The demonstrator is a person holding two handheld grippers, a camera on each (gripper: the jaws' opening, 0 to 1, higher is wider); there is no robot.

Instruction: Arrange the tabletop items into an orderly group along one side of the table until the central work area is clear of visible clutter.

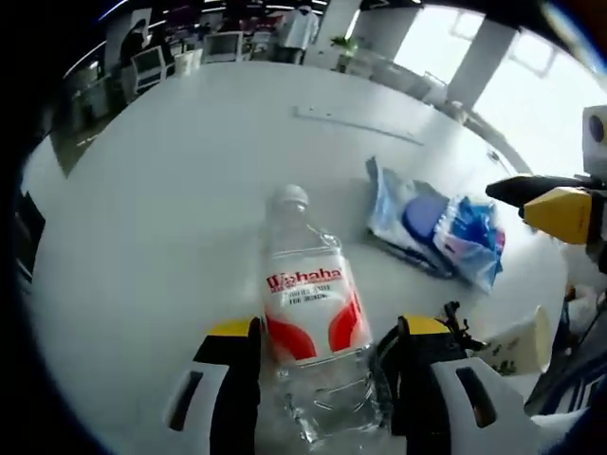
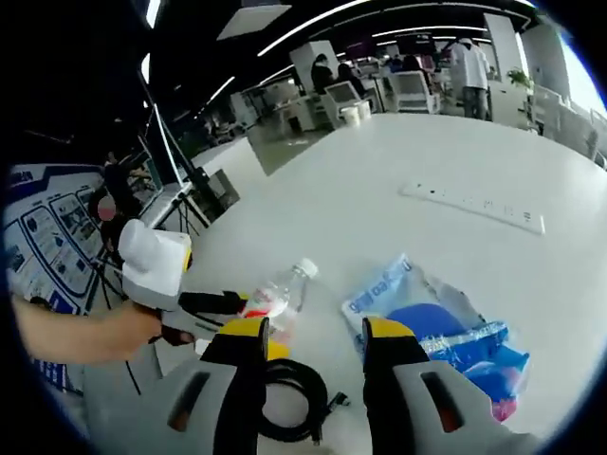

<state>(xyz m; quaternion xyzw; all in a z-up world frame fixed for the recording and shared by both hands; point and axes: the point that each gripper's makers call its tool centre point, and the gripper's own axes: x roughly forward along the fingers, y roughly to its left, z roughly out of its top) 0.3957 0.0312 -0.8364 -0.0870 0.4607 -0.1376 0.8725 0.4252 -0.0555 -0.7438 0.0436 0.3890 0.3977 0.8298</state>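
My left gripper (image 1: pixel 322 355) is clamped on the clear water bottle (image 1: pixel 313 303), its base cut off below my jaws, lying on the white table (image 1: pixel 171 190). My right gripper (image 2: pixel 315 343) stands apart over nothing, half hiding a black cable (image 2: pixel 294 398). The blue wipes packet (image 2: pixel 432 327) lies beside it.

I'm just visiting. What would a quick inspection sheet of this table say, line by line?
Surface: white table, mostly bare.
Job's things: clear bottle lying between the left gripper's jaws; blue packet beside it.
Clutter: white strip farther back.
Grippers: left gripper shut on the bottle; right gripper open, holding nothing.
Cables: black cable coiled under the right gripper.
Surroundings: office with desks, chairs, people standing far off.
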